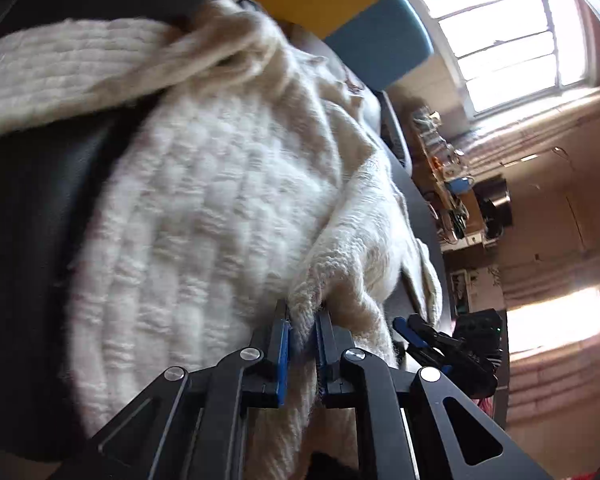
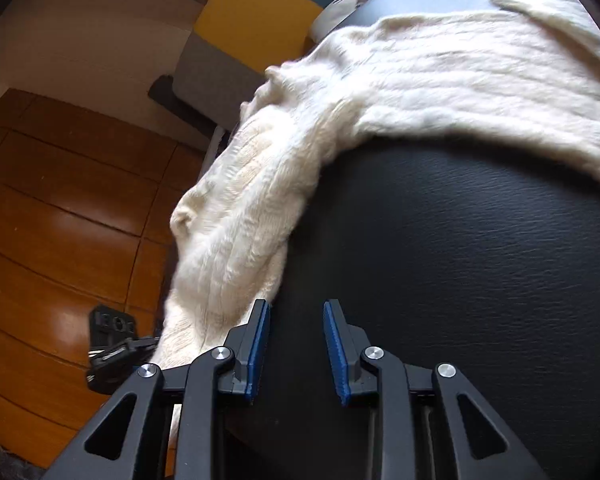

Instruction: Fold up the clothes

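On black textured table top [image 2: 460, 240], cream knitted sweater [image 1: 220, 200] spread loose, one part trailing over edge toward wooden floor [image 2: 60, 200]. Left gripper [image 1: 302, 320] clenched on fold of sweater, knit pinched between blue pads. Right gripper [image 2: 296, 308] released, jaws apart over bare table, just beside trailing knit, nothing between.
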`<state>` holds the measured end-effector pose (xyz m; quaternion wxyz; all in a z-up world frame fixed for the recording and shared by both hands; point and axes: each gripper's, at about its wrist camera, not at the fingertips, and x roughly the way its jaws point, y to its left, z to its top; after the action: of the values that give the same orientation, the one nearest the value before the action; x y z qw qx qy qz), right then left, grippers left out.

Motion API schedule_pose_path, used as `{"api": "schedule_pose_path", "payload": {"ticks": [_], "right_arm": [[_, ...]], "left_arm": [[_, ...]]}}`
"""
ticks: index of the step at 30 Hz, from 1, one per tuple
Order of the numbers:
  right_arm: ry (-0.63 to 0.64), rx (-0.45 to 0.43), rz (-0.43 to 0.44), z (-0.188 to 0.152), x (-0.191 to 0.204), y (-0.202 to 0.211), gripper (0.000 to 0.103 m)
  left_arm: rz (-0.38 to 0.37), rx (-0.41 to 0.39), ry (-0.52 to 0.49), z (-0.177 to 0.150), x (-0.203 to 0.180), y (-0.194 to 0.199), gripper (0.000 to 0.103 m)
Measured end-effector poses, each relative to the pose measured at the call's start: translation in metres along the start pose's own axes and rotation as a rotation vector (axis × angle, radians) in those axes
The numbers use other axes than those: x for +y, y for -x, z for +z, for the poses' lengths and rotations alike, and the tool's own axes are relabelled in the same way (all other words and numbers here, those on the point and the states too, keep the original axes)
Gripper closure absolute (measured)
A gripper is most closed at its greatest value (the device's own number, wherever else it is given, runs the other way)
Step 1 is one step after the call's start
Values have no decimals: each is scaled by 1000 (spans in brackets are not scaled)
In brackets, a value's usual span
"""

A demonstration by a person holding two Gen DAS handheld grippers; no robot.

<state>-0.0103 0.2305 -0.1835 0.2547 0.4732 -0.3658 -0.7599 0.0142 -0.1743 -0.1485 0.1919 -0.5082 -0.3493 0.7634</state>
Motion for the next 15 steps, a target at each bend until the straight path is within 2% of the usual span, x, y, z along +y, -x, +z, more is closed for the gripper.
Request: {"api": "schedule_pose_path", "payload": {"ticks": [3, 8, 15], "right_arm": [[-14, 62, 65, -1, 12, -19, 74], [10, 136, -7, -5, 32, -44, 74], [-63, 160, -1, -12, 34, -51, 73]], "left_arm": [[-15, -1, 36, -4, 16, 0, 92], [-33, 2, 55, -4, 19, -4, 91], [-77, 11, 79, -8, 28, 0, 89]]}}
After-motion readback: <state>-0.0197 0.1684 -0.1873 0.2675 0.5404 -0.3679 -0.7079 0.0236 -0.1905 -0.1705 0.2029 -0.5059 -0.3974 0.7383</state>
